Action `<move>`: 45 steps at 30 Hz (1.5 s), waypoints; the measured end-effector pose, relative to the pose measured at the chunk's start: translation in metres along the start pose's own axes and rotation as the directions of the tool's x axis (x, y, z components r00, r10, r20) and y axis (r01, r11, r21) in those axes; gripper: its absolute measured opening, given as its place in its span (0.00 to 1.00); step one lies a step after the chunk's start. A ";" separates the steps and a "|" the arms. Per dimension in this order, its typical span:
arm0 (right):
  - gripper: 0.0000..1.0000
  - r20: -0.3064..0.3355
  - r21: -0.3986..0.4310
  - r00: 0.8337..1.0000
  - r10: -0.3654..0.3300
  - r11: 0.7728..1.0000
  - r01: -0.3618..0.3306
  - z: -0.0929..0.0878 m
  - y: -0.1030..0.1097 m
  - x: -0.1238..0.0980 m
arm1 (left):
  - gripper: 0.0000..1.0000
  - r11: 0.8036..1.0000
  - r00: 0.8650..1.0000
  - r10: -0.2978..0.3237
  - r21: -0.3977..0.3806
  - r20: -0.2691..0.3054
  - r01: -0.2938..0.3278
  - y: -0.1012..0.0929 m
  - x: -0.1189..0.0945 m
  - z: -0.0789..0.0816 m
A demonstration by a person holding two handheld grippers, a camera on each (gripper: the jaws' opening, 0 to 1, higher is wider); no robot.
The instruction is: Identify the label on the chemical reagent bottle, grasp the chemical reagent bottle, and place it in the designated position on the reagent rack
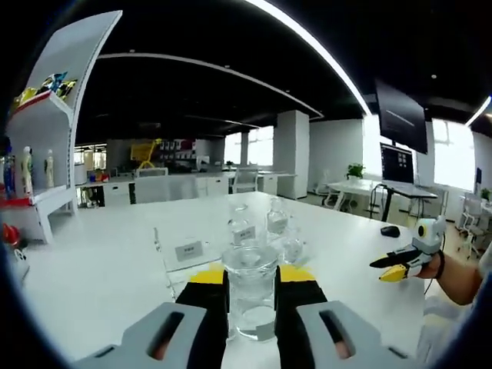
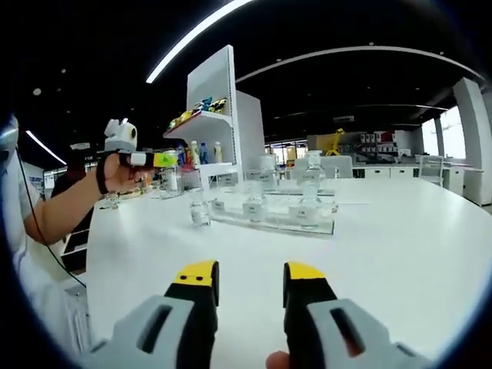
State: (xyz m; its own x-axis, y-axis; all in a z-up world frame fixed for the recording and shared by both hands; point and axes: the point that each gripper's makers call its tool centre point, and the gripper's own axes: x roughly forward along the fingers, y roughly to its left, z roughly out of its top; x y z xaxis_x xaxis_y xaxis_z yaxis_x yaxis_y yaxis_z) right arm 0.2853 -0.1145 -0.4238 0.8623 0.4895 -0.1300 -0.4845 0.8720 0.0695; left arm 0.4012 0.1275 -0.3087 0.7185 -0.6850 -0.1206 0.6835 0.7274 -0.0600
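Observation:
A clear glass reagent bottle (image 1: 250, 296) with a wide mouth stands upright between the black, yellow-tipped jaws of my left gripper (image 1: 251, 275), which is shut on it above the white table (image 1: 100, 277). Just beyond lies the clear reagent rack (image 1: 188, 257) with small white label tags and several glass bottles (image 1: 277, 219) in it. My right gripper (image 2: 250, 277) is open with nothing between its jaws, low over the table and facing the rack (image 2: 269, 221). One small bottle (image 2: 200, 209) stands on the table left of the rack. The left gripper (image 2: 146, 159) hangs at the left, held in a hand.
A white shelf unit (image 1: 46, 115) with coloured items and bottles stands at the table's left end. A dark mouse (image 1: 390, 231) lies near the far right edge. The right gripper (image 1: 400, 265), held in a hand, enters from the right. Desks and monitors stand behind.

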 end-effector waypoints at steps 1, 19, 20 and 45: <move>0.30 -0.001 -0.001 1.000 0.001 1.000 -0.001 -0.001 0.001 -0.001 | 0.22 1.000 1.000 0.000 -0.002 0.005 0.000 0.001 0.002 0.003; 0.30 0.005 -0.006 1.000 -0.002 1.000 0.002 0.003 0.003 -0.007 | 0.22 0.993 0.998 0.063 0.097 0.016 -0.064 0.034 0.048 0.034; 0.30 0.004 -0.007 1.000 -0.003 1.000 0.003 0.003 0.003 -0.007 | 0.22 0.992 0.998 0.067 0.102 0.019 -0.069 0.037 0.051 0.037; 0.31 -0.032 -0.035 0.999 0.015 0.999 -0.016 0.002 0.016 -0.010 | 0.22 0.985 0.997 0.070 0.154 0.028 -0.073 0.070 0.116 0.054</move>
State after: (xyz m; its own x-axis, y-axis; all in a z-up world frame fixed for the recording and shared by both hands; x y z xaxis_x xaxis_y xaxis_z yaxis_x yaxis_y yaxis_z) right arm 0.2688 -0.1057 -0.4192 0.8497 0.5023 -0.1606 -0.5034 0.8633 0.0368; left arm 0.5392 0.0965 -0.2732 0.7678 -0.6333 -0.0971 0.6406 0.7609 0.1027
